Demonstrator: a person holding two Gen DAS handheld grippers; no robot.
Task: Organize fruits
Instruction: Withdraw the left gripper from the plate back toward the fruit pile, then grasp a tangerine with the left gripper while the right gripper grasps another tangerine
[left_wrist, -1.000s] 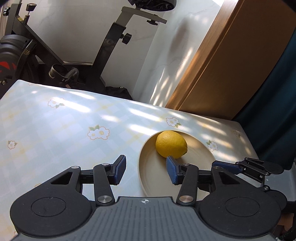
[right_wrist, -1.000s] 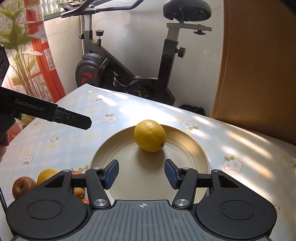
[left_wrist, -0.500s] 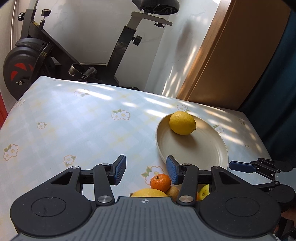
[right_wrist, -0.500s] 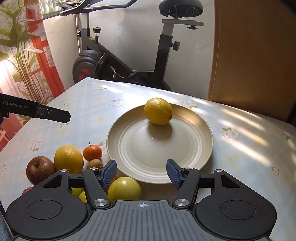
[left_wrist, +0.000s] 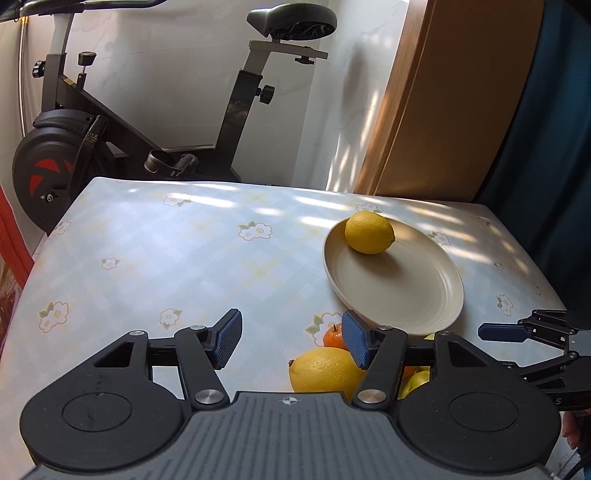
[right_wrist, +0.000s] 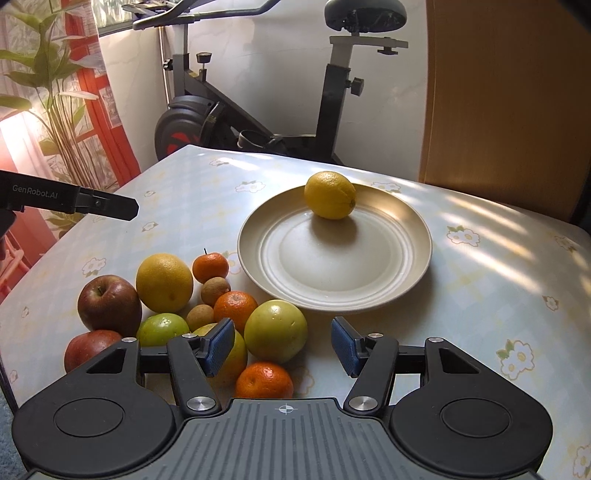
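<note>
Both claws hung empty: the left claw (left_wrist: 291, 341) was opening, the right claw (right_wrist: 283, 347) stood half-wide above the fruit pile (right_wrist: 192, 306) beside the plate (right_wrist: 413, 269), where a lemon (right_wrist: 330, 194) lay. Best to center on one exposed fruit and close gently.

An exercise bike (right_wrist: 258, 110) is seen behind the table's far edge, against a white wall (left_wrist: 177, 55); its black saddle (right_wrist: 364, 14) is raised on a post and a red-marked flywheel (left_wrist: 40, 173) is housed low on it. A wooden panel (right_wrist: 498, 103) is set to the right of the wall. A leafy plant (right_wrist: 48, 96) and an orange-red frame (right_wrist: 107, 103) are found at the left. A dark curtain (left_wrist: 554, 129) is hung at the far right.
</note>
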